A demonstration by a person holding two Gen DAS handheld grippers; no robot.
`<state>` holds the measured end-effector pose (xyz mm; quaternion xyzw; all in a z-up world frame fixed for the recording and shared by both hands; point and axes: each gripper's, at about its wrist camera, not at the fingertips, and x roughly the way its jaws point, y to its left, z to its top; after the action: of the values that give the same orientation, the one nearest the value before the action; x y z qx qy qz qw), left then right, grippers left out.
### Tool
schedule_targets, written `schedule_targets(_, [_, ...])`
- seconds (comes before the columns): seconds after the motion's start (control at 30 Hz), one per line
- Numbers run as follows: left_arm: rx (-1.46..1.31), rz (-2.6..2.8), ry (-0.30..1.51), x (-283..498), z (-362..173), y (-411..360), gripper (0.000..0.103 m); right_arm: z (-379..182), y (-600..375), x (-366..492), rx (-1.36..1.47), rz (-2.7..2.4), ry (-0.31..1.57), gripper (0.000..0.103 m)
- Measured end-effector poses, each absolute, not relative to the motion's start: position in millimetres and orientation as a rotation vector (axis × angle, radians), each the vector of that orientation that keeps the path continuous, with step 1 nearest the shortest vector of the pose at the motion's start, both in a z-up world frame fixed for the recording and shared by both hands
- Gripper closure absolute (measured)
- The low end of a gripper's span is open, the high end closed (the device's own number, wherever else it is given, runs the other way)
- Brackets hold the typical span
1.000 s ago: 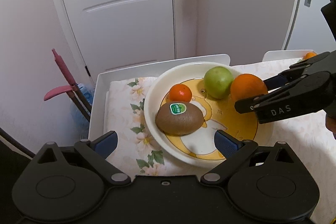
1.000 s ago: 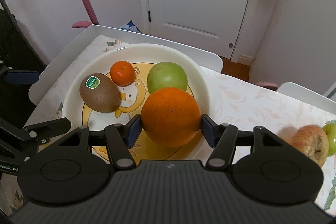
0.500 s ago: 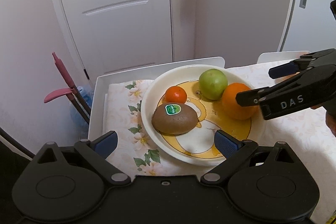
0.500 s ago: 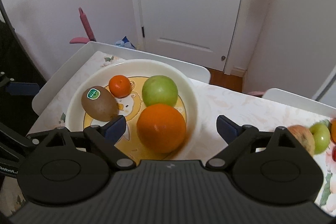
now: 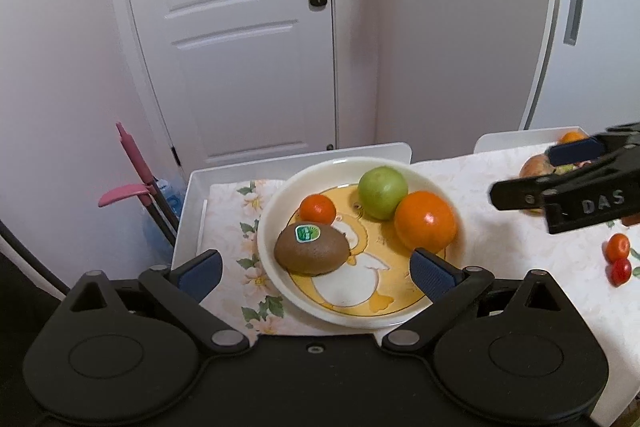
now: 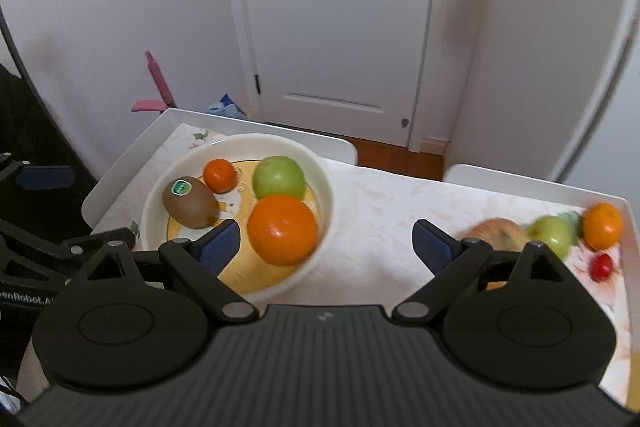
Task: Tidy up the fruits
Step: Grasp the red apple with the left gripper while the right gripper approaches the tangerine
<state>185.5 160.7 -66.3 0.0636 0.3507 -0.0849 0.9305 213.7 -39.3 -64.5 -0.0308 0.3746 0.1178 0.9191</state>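
Note:
A cream plate (image 5: 276, 215) with a yellow cartoon print holds a kiwi (image 5: 311, 250) with a green sticker, a small mandarin (image 5: 317, 209), a green apple (image 5: 383, 192) and a big orange (image 5: 425, 227). My left gripper (image 5: 316, 271) hovers open just in front of the plate, with nothing between its fingers. My right gripper (image 6: 326, 247) is wide open and empty, above the plate's right edge (image 6: 256, 139). The orange (image 6: 282, 229) lies free in the plate. In the left wrist view the right gripper (image 5: 528, 173) reaches in from the right, clear of the plate.
Loose fruit lies at the table's right end: a reddish apple (image 6: 496, 233), a green apple (image 6: 552, 235), an orange (image 6: 602, 225) and a red tomato (image 6: 601, 267). White tray rims (image 5: 192, 195) border the floral cloth (image 5: 232, 211). A white door (image 5: 240, 27) stands behind.
The right gripper opened and let go of the big orange, which now rests in the plate, then rose and drew back to the right. The left gripper also lifted back a little.

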Motion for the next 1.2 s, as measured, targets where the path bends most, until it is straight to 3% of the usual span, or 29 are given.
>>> schedule_targets(0.73, [0.166, -0.408, 0.648, 182.7, -27.8, 55.1, 0.0, -49.2, -172.8, 135.9, 0.088, -0.094, 0.825, 0.0])
schedule_targets(1.2, [0.284, -0.636, 0.697, 248.0, -62.9, -29.0, 0.001, -95.9, -212.0, 137.9, 0.236, -0.276, 0.897, 0.0])
